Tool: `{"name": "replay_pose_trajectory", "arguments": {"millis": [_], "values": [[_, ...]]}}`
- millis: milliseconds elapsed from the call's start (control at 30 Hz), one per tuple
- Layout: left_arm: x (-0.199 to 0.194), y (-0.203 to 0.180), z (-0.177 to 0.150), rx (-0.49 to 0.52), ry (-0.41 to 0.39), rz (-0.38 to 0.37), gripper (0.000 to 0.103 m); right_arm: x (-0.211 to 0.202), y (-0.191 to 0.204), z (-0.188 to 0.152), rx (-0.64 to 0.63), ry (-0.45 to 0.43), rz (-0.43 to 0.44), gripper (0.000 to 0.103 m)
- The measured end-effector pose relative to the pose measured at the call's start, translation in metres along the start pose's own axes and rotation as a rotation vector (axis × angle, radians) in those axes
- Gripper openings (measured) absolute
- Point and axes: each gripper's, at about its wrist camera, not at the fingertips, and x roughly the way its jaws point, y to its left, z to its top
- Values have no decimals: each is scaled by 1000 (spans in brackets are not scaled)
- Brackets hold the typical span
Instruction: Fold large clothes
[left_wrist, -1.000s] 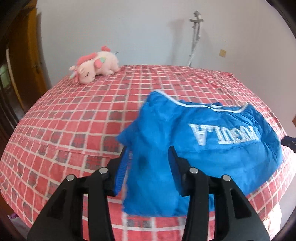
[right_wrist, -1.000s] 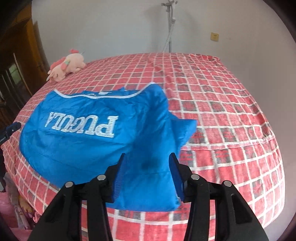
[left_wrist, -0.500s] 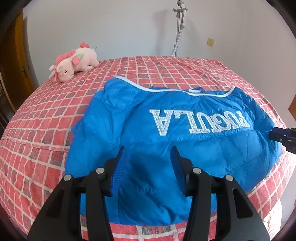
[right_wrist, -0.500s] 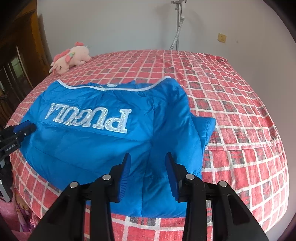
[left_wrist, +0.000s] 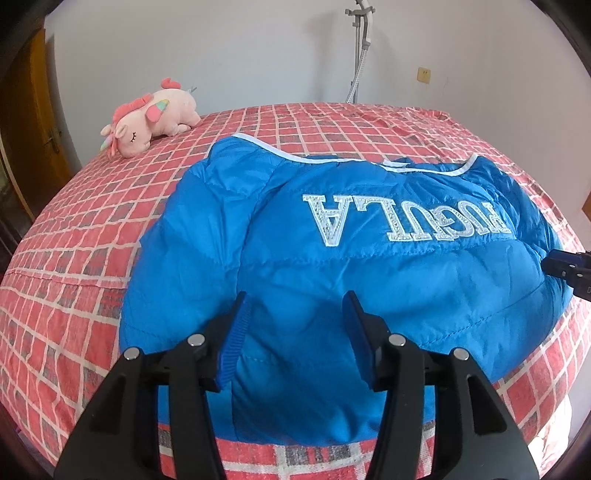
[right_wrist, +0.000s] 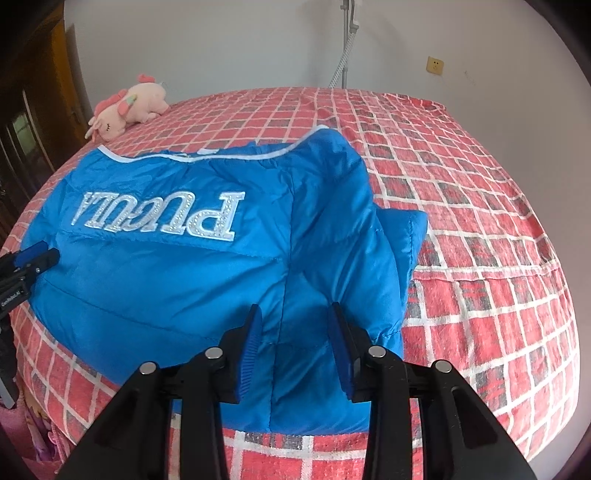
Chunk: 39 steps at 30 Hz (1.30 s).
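Blue jacket (left_wrist: 369, 266) is laid flat on the checked bed (left_wrist: 74, 229), long axis across it, white-trimmed hem toward the wall. A tucked sleeve (right_wrist: 404, 229) is seen only from the right. Left tool (left_wrist: 293, 314) and right tool (right_wrist: 293, 325) are held released above it.

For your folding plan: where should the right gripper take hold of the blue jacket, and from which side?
Probably the sleeve flap sticking out past the blue jacket on the right. It is a loose, thin double layer lying flat on the bed, so the open right gripper could come in low from the right.
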Motion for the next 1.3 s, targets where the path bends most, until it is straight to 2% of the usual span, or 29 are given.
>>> {"name": "replay_pose_trajectory", "arguments": {"millis": [1167, 1300], "values": [[18, -5, -2, 27, 37, -2, 52, 16, -2, -1, 22, 28, 15, 36], [8, 1, 3, 8, 57, -40, 54, 7, -3, 5, 24, 33, 37, 38]]}}
